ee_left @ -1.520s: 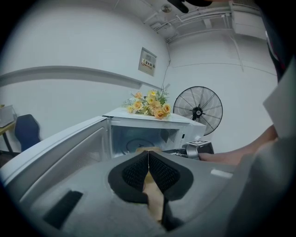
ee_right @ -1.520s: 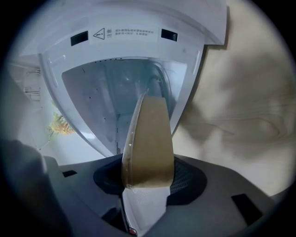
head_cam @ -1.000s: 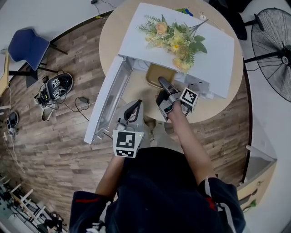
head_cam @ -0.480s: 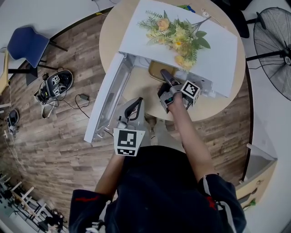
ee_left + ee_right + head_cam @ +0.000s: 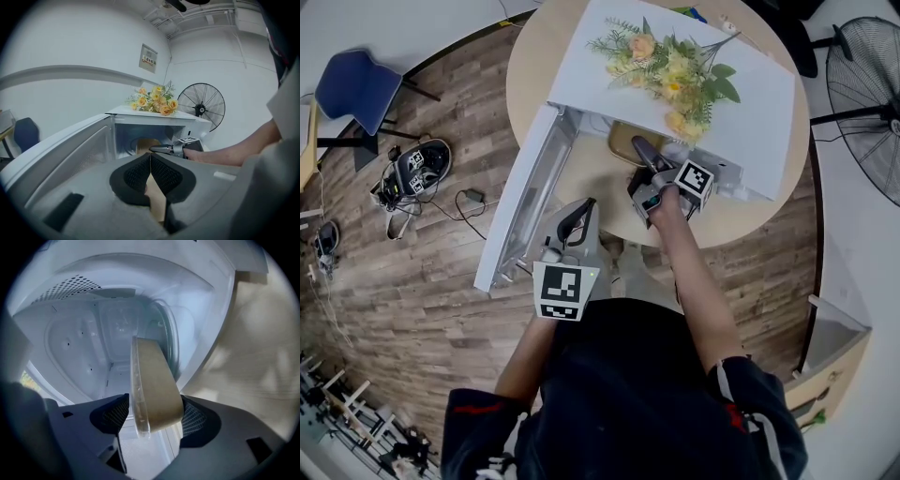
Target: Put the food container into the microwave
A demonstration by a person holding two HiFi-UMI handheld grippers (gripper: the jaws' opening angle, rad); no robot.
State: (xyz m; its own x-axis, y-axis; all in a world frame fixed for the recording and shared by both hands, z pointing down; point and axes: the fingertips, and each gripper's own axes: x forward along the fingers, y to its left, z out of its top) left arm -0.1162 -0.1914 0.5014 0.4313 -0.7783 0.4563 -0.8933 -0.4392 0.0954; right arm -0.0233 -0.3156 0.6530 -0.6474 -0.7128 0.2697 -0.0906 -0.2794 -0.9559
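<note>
Right gripper view shows the right claw (image 5: 152, 417) with jaws just spread and the food container (image 5: 154, 380) loose between them, seemingly resting inside the microwave (image 5: 75, 338). Placement looks nearly done. Left claw (image 5: 150, 158) hangs clenched and empty by the worktop's (image 5: 591, 187) near edge, where the open door (image 5: 520, 211) juts out. Flowers (image 5: 670, 70) lie on top.

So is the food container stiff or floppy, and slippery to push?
Probably stiff: the food container keeps a clean curved tan wall. Its clear lid looks glossy, so it is likely slippery. It is shallow, so unlikely to tip.
</note>
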